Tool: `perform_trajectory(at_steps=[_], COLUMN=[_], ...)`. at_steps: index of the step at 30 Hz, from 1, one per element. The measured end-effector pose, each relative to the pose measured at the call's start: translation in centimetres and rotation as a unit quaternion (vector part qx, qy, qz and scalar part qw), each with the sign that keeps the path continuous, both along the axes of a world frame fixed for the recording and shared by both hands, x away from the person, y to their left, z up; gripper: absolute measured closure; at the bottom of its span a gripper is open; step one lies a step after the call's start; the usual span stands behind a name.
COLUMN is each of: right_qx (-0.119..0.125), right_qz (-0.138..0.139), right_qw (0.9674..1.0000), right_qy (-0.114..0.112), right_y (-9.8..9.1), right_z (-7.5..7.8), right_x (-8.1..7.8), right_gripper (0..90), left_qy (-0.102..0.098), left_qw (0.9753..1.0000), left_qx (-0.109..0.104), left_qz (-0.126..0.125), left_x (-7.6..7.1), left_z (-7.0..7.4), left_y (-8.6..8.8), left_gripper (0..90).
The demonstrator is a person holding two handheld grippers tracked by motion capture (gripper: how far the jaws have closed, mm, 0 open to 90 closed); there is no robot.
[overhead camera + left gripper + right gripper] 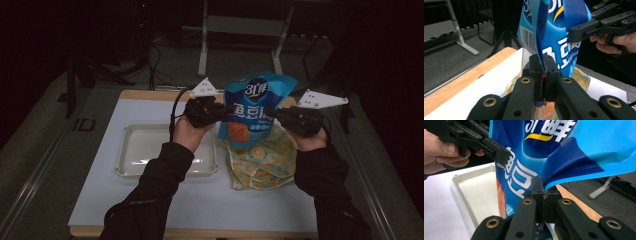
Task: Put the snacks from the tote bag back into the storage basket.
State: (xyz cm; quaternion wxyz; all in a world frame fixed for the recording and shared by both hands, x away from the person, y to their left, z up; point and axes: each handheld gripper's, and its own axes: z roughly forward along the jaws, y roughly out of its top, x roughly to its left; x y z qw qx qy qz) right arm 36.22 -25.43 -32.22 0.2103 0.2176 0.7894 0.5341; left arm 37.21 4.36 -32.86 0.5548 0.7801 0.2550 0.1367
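A blue snack bag [252,107] with white lettering and an orange picture hangs upright above the table, held from both sides. My left gripper [226,111] is shut on its left edge; in the left gripper view the jaws [543,75] pinch the bag's [556,37] thin edge. My right gripper [269,113] is shut on the bag's right edge; in the right gripper view its jaws [544,192] clamp the bag's [554,152] blue film. Under the bag lies a cloth pouch [262,160] with an orange-fruit print.
A shallow white tray [131,150] lies on the white table mat [100,165] left of the pouch, under my left forearm. The table's wooden edge [145,94] runs along the back. Dark floor, cables and a metal stand leg [202,55] lie beyond.
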Motion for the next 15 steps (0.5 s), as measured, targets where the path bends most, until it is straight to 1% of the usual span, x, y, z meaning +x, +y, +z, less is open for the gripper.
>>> perform_trajectory(at_steps=[3, 5, 9, 11, 15], right_qx=[-0.001, -0.002, -0.003, -0.002, -0.003], right_qz=[0.006, 0.008, 0.014, 0.018, 0.025], right_qw=[1.0, 1.0, 0.9999, 0.9998, 0.9997], right_qy=[-0.001, -0.003, -0.003, -0.003, -0.005], right_y=[1.1, 1.3, 2.3, 2.9, 4.1], right_z=[0.2, 0.3, 0.4, 0.5, 0.6], right_x=[0.0, 0.0, 0.1, 0.1, 0.2], right_gripper=[89.4, 89.4, 89.4, 89.4, 89.4], left_qy=[-0.001, -0.001, -0.003, -0.002, -0.005], left_qw=[1.0, 1.0, 0.9999, 0.9999, 0.9997], left_qx=[-0.001, -0.001, 0.003, 0.002, 0.003], left_qz=[0.004, 0.006, 0.011, 0.013, 0.022], left_x=[-0.2, -0.4, -0.7, -0.8, -1.2], left_z=[0.1, 0.2, 0.4, 0.5, 0.6], left_y=[0.8, 1.3, 2.3, 2.9, 4.1], left_gripper=[88.8, 88.8, 88.8, 88.8, 88.8])
